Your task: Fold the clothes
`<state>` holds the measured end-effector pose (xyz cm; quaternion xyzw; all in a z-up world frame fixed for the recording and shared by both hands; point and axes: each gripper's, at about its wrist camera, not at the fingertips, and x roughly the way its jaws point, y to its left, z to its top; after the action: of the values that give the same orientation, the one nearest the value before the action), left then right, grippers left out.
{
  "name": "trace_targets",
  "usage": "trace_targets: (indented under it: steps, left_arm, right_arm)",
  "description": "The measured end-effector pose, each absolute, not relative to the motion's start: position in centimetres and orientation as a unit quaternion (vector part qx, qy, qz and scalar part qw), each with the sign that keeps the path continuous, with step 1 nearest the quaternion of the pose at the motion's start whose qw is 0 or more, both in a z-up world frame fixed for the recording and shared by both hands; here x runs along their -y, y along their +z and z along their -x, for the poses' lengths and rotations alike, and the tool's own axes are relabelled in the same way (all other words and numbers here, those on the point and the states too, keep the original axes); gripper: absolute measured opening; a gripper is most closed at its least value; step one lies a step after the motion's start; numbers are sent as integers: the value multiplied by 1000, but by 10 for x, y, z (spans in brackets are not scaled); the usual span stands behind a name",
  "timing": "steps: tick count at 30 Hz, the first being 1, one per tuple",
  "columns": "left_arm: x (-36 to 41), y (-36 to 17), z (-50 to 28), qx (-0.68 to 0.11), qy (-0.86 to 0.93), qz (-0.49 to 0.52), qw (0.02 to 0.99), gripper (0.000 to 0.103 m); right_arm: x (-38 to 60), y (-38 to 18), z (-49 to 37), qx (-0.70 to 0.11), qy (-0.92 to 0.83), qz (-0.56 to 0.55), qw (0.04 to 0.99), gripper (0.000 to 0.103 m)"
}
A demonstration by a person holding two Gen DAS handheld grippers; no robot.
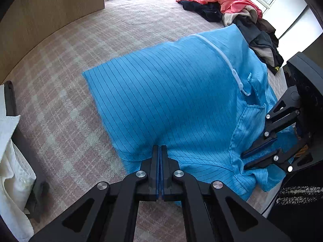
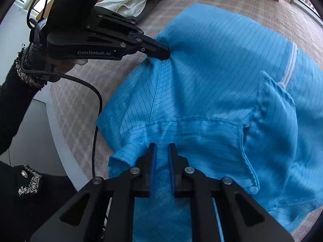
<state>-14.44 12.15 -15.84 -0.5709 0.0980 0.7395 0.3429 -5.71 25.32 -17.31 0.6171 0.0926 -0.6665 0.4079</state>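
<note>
The blue zip jacket (image 1: pixel 173 100) lies on the plaid carpet (image 1: pixel 66 46). The left gripper (image 1: pixel 160 151) is clamped on its shoulder edge; the right gripper (image 2: pixel 162 151), fingers apart, straddles the cloth beside the collar (image 2: pixel 248 147).

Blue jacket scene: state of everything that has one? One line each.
Blue jacket: spread on the carpet, partly folded, wrinkled near the collar.
Zipper: closed.
Left gripper: shut on blue jacket.
Right gripper: open, fabric between its fingers.
Clothes pile: heaped, unfolded.
White garment: crumpled at the edge.
</note>
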Motion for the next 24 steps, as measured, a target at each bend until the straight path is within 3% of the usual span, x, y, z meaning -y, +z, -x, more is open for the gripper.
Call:
trace_targets:
  steps: [8,12,16,20,22,24]
  left_arm:
    - [-122,-106,108,-79,764,524,368,1]
    - [-145,-95,70,-66,754,521,396,2]
    - [-177,-84,32,-94,745,501,430,41]
    - [-212,-92,12,-181,737,490,429,41]
    - [-221,-104,12,-217,733,496,411,39]
    - [-224,-116,19,-226,726,515,395,20]
  right_arm:
    - [-308,-110,62,11,-718,-574,393,13]
    - [-336,-94,44,-30,-771,-553,315,39]
    - [-337,-103,27,-63,-770,-560,300,41]
    - [-317,-117,16,-131,-769,-552,294,41]
    - [-323,-119,15,-116,-771,-554,292,41]
    - [-337,-120,17,-81,-777,-555,285,41]
